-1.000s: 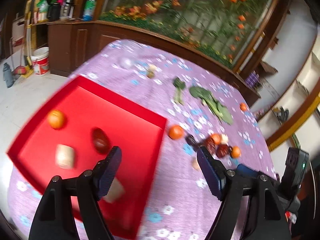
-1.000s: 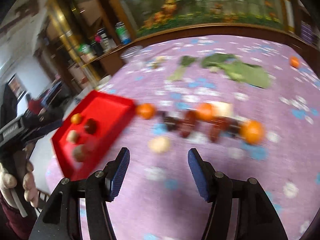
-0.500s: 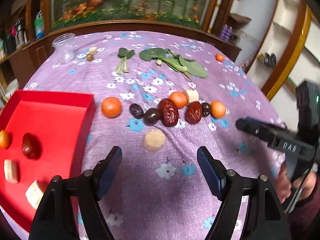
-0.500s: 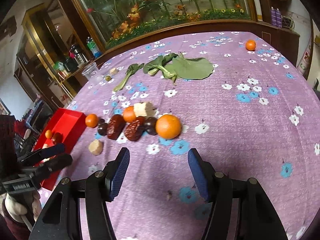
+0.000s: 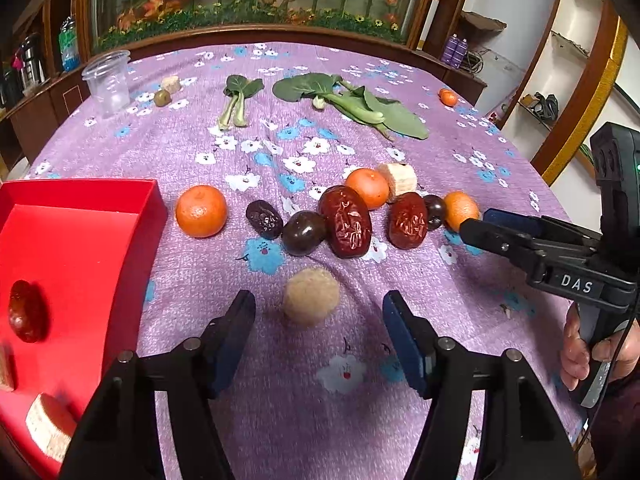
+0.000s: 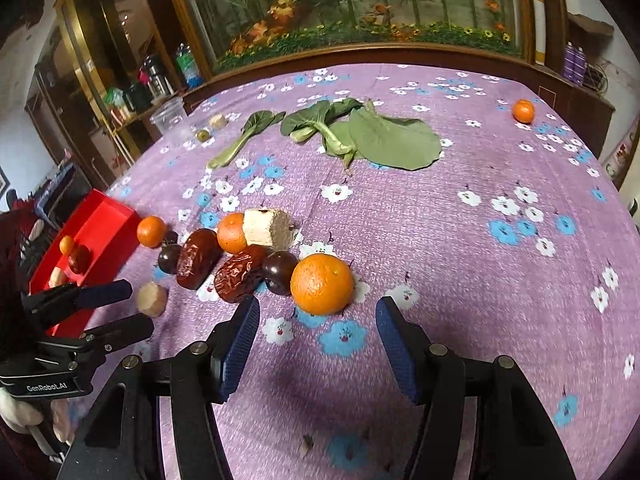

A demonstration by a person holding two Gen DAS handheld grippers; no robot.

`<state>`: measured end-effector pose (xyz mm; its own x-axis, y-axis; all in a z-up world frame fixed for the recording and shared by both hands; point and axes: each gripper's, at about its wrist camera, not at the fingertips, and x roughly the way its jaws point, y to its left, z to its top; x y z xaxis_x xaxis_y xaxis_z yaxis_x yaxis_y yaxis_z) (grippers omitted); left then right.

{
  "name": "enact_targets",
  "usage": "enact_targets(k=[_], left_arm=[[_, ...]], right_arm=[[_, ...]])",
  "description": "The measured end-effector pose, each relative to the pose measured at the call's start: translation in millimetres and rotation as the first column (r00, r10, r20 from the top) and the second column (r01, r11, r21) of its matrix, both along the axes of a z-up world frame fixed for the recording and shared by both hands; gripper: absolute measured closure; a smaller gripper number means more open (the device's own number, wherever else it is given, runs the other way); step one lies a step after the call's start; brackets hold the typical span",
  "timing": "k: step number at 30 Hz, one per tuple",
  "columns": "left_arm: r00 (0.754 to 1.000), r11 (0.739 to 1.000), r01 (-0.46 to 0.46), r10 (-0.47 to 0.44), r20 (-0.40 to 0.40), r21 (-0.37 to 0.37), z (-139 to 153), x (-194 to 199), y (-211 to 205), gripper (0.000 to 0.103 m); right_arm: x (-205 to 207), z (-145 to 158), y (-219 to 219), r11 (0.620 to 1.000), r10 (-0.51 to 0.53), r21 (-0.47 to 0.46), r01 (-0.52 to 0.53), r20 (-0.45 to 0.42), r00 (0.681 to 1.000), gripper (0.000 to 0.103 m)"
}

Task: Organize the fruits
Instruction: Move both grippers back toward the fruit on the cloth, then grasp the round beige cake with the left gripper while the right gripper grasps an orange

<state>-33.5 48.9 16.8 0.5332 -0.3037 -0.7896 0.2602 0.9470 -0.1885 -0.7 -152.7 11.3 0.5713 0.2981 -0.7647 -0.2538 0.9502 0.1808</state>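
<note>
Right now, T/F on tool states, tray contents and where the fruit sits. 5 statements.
1. The left tool is open, with a tan ball just ahead of it on the cloth. True.
2. The right tool is shut on an orange. False: it is open, and the orange sits on the cloth just ahead of it.
3. The red tray holds nothing. False: a red date and pale chunks lie in it.
4. The greens lie beyond the fruit cluster. True.
5. The plastic cup stands inside the tray. False: it stands on the cloth at the far left.
</note>
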Motion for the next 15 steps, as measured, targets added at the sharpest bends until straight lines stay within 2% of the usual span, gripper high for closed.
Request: enact_targets(k=[10, 15], left_arm=[[1.000, 1.000, 0.005, -0.006, 0.022, 0.024, -6.6, 7.5, -10.6, 0.040], [0.998, 0.999, 0.027, -0.029, 0.048, 0.043, -8.6, 5.5, -16.3, 0.032]], right_arm=[[11.7, -8.9, 8.9, 0.998, 0.021, -0.057, -0.021, 0.000, 1.000, 0.039], [11.6, -9.9, 12.9, 0.996, 0.022, -0.084, -0.021, 0.014, 1.000, 0.040]])
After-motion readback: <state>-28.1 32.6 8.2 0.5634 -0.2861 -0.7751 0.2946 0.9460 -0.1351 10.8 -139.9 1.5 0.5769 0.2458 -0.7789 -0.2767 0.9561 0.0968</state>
